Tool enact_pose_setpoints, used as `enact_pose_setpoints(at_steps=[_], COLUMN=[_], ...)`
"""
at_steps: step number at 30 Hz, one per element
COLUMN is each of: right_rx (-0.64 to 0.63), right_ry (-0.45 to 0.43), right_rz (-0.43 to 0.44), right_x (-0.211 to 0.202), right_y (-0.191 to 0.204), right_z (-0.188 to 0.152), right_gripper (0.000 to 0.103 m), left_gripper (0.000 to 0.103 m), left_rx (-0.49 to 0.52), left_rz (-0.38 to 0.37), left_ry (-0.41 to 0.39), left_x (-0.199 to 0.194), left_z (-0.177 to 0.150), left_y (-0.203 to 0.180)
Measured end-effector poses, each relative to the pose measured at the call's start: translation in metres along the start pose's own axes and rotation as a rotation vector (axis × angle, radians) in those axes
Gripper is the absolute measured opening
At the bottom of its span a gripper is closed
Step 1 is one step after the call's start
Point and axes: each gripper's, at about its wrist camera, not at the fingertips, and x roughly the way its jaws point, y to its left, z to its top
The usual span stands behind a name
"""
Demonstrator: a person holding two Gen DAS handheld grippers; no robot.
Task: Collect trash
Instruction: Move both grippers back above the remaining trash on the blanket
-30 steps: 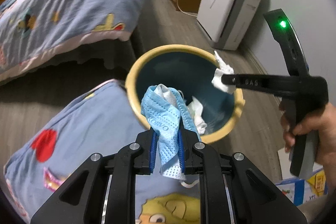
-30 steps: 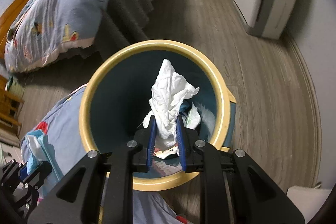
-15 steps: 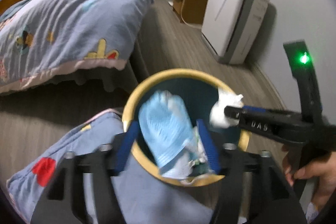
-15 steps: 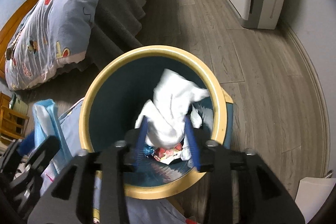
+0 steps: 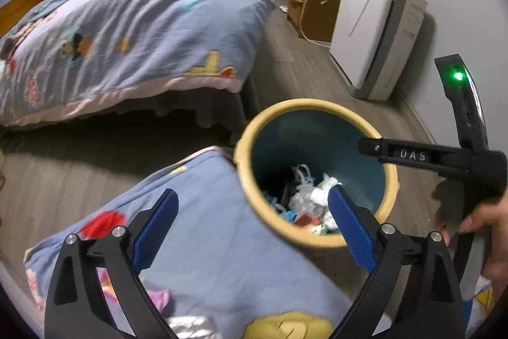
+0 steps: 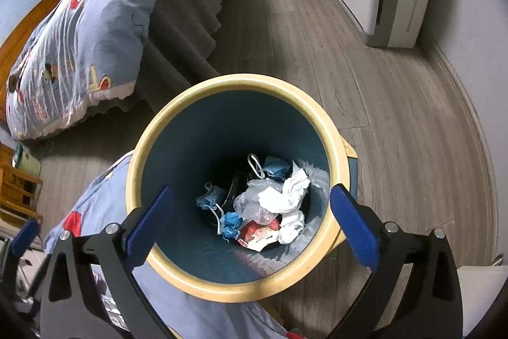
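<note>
The left gripper [image 5: 250,213] stands wide open and empty; its jaws have just been opening, and nothing is between them. It hangs over the quilt [image 5: 203,247], just left of the bin [image 6: 333,129]. The right gripper [image 6: 247,212] is also wide open after just opening, empty, straight above the bin's mouth.

The trash now lies at the bottom of the bin: 2 blue masks [image 6: 212,200], a white tissue [image 6: 290,191], a clear bag [image 6: 250,202] and a red wrapper [image 6: 257,232]. All this looks light, soft and easy to crush; I judge a pinch on a bulging fold or an ear loop would hold best.

The near part of the bin floor is hidden by the rim. The dark thing under the tissue I cannot identify. The left view is blurred.
</note>
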Motion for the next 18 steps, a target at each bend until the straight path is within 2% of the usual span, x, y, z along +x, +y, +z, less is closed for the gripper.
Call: enact_pose_setpoints(at_steps=[4, 7, 12, 18], right_rx=[-0.085, -0.161, -0.300, -0.380], right_ry=[-0.049, -0.076, -0.081, -0.043], right_rz=[-0.017, 0.008, 0.070, 0.154], right_x=[-0.016, -0.027, -0.038, -0.047], right_y=[0.022, 0.051, 0.102, 0.158], right_z=[0.000, -0.004, -0.023, -0.053], right_gripper=[0.097, 0.097, 0.097, 0.097], left_gripper=[0.094, 0.095, 0.096, 0.096], left_rx=[-0.044, -0.052, -0.068, -0.171], left_rz=[0.030, 0.073, 0.178, 0.216], left_ry=[-0.011, -0.024, -0.035, -0.023], left_x=[-0.040, -0.070, -0.112, -0.134], left_z=[-0.019, -0.033, -0.062, -0.102], left_y=[0.035, 0.060, 0.103, 0.144])
